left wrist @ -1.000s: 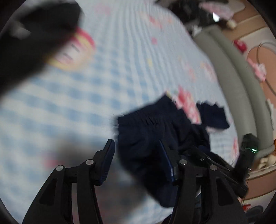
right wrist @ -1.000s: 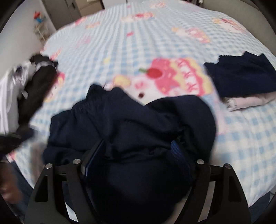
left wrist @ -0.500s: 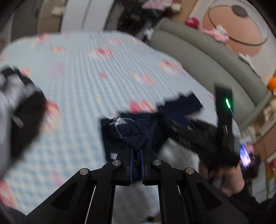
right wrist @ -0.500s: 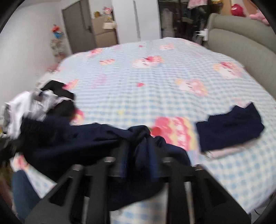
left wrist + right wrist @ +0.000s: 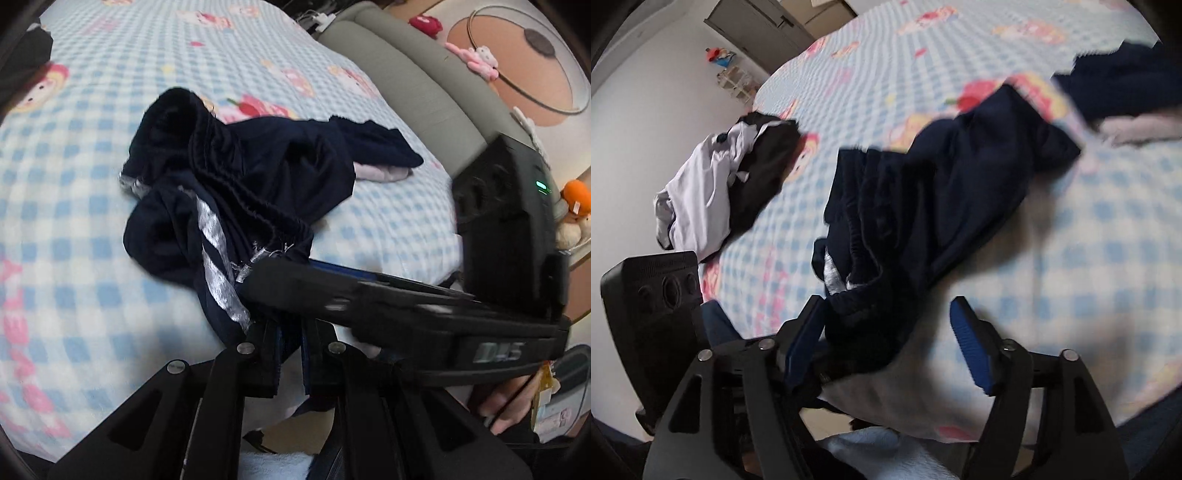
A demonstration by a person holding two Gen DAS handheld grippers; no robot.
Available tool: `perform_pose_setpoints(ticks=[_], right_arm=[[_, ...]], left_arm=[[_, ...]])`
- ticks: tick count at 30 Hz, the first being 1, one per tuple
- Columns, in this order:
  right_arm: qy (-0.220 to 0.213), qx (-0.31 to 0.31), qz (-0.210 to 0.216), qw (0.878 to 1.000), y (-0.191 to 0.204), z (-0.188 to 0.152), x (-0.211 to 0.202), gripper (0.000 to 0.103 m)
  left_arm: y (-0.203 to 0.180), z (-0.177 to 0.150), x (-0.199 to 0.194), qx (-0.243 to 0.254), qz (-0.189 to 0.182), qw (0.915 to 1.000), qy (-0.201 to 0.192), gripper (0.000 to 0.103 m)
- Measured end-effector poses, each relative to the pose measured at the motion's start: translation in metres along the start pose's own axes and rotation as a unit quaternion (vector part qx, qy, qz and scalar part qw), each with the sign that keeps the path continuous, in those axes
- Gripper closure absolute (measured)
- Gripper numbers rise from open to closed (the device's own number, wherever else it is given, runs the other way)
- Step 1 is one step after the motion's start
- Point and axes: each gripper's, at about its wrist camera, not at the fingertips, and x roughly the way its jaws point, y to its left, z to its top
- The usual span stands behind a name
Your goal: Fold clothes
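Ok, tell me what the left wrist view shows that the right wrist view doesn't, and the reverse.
Left wrist only: the grey headboard, the round mirror, and the left hand-held gripper shut on the navy shorts.
Right wrist only: the black-and-white clothes pile, the door, and the right hand-held gripper open.
Both: the shorts, the folded stack and the checked bedsheet.
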Motion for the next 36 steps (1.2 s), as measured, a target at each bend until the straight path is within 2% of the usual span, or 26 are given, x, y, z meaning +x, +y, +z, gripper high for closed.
perform_pose_setpoints(ticks=[1,2,3,4,5,7,8,10,12,16,17,18,19,21,24,26,28,30,31,33,34,35,36], right_arm=[[0.005,0.003,0.009,1.0,-0.001,-0.002,0.008,0.034],[0.008,0.002,0.007,1.0,-0.002,-0.006,0.013,0.054],[0.007,0.001,-0.011,1.0,-0.002,-0.008,0.018,0.067],[0.002,-0.002,-0.026,1.0,-0.004,-0.009,0.02,0.079],[-0.011,-0.005,-0.043,0.999,-0.005,-0.01,0.015,0.085],[-0.036,-0.011,-0.076,0.996,-0.01,-0.01,0.001,0.087],[-0.045,-0.014,-0.089,0.995,-0.013,-0.009,-0.008,0.087],[-0.058,-0.014,-0.107,0.992,-0.021,-0.009,-0.024,0.087],[-0.068,-0.011,-0.121,0.99,-0.029,-0.011,-0.039,0.087],[-0.075,-0.002,-0.14,0.987,-0.045,-0.017,-0.057,0.087],[-0.078,-0.002,-0.149,0.986,-0.047,-0.02,-0.061,0.087],[-0.078,-0.003,-0.152,0.985,-0.05,-0.021,-0.065,0.087],[-0.077,-0.005,-0.154,0.985,-0.052,-0.023,-0.069,0.087],[-0.074,-0.004,-0.154,0.985,-0.061,-0.022,-0.073,0.087],[-0.063,-0.006,-0.15,0.987,-0.073,0.001,-0.067,0.087],[-0.079,-0.018,-0.156,0.984,-0.063,0.034,-0.068,0.09],[-0.139,-0.054,-0.159,0.976,-0.031,0.081,-0.102,0.091],[-0.204,-0.091,-0.155,0.962,0.005,0.119,-0.141,0.091],[-0.238,-0.109,-0.15,0.953,0.025,0.131,-0.163,0.091],[-0.311,-0.146,-0.145,0.928,0.064,0.141,-0.208,0.091],[-0.343,-0.164,-0.145,0.913,0.082,0.142,-0.228,0.091],[-0.357,-0.175,-0.148,0.905,0.092,0.138,-0.237,0.091],[-0.357,-0.179,-0.152,0.904,0.094,0.132,-0.235,0.091]], left_arm=[[0.001,0.001,-0.004,0.0,-0.003,1.0,0.001,0.092],[0.001,0.002,-0.009,0.0,-0.005,1.0,0.002,0.091],[0.002,0.003,-0.013,0.0,-0.008,1.0,0.003,0.091],[0.003,0.003,-0.017,0.0,-0.011,0.9999,0.005,0.091],[0.004,0.004,-0.021,0.0,-0.013,0.9999,0.006,0.091],[0.015,0.012,-0.041,-0.013,-0.015,0.9995,-0.026,0.087],[0.023,0.02,-0.045,-0.027,-0.002,0.9989,-0.038,0.084],[0.038,0.036,-0.053,-0.053,0.025,0.9964,-0.062,0.069],[0.053,0.051,-0.046,-0.07,0.053,0.9937,-0.069,0.067],[0.066,0.071,-0.01,-0.068,0.071,0.995,-0.018,0.059],[0.065,0.074,-0.001,-0.06,0.078,0.9951,-0.009,0.06],[0.065,0.075,0.002,-0.054,0.087,0.9947,-0.011,0.068],[0.065,0.077,0.005,-0.048,0.095,0.9942,-0.014,0.093],[0.067,0.089,0.002,-0.051,0.104,0.9931,-0.018,0.094],[0.045,0.135,-0.028,-0.023,0.103,0.992,-0.069,0.094],[0.013,0.171,-0.072,0.019,0.123,0.9842,-0.126,0.094],[-0.02,0.207,-0.116,0.061,0.142,0.9711,-0.182,0.094],[-0.053,0.228,-0.179,0.094,0.135,0.9535,-0.252,0.094],[-0.068,0.232,-0.207,0.115,0.134,0.9454,-0.274,0.094],[-0.089,0.223,-0.244,0.158,0.142,0.9294,-0.302,0.094],[-0.093,0.214,-0.252,0.176,0.143,0.9263,-0.301,0.094],[-0.093,0.204,-0.253,0.187,0.153,0.9253,-0.292,0.094],[-0.089,0.193,-0.25,0.192,0.164,0.9259,-0.282,0.093]])
